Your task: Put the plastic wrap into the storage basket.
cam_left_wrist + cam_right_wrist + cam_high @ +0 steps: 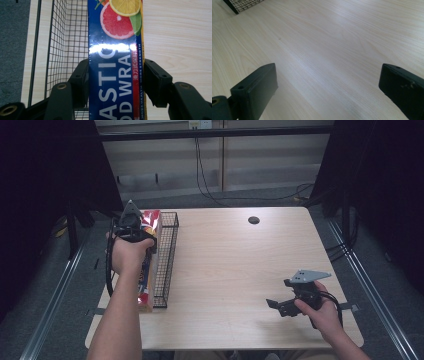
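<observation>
Blue cardboard marks the plastic wrap box (115, 75), a long carton printed with citrus slices, here clamped across its width by the left gripper (115, 80): one of its fingers (80, 80) presses the box's left long side and the other the right, so the box runs lengthwise up between them, away from the camera. From the high view, the left gripper (131, 227) holds the box (148, 270) at the left edge of the surface (235, 270), with the box just beside, or partly inside, the black wire basket (166, 260); which of the two cannot be told, though the left gripper view places the mesh (62, 45) to the box's left and bare wood to its right. The step in hand is judged to be the carrying or seating of the box at the basket. The next move probably calls for lining the long box up with the narrow basket, lowering it level so neither end catches the wire rim, and only then parting the fingers. The right gripper (287, 304) rests low over the surface near its right front corner, well apart from the box; its fingers (254, 92) stand wide apart with nothing between them.
</observation>
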Tool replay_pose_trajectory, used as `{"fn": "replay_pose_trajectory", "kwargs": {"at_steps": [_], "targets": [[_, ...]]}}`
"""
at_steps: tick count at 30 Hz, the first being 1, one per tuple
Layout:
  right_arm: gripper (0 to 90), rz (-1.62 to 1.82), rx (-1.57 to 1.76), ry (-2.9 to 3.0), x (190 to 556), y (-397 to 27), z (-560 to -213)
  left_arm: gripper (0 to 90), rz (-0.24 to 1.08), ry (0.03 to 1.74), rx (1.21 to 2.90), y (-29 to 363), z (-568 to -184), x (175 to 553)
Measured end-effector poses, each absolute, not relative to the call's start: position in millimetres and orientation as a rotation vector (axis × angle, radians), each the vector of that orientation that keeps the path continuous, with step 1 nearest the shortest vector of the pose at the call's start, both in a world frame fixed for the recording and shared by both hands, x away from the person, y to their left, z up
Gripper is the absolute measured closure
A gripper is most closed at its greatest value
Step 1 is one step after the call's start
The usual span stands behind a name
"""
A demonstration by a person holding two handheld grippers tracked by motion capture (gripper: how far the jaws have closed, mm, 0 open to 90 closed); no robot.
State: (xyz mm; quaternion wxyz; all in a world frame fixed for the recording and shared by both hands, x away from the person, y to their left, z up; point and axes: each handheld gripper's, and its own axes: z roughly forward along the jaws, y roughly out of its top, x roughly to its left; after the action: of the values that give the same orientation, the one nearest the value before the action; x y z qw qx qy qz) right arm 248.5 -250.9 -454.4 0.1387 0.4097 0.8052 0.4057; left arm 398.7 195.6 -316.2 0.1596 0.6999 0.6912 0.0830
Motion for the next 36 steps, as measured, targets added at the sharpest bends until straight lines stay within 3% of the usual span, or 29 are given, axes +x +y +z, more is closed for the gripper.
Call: {"fn": "replay_pose_trajectory", "kwargs": {"at_steps": [36], "targets": [[1.5, 1.162, 1.179, 2.341, 249, -249, -456, 44.6, 0.237, 1.999, 1.998, 227, -340, 407]]}}
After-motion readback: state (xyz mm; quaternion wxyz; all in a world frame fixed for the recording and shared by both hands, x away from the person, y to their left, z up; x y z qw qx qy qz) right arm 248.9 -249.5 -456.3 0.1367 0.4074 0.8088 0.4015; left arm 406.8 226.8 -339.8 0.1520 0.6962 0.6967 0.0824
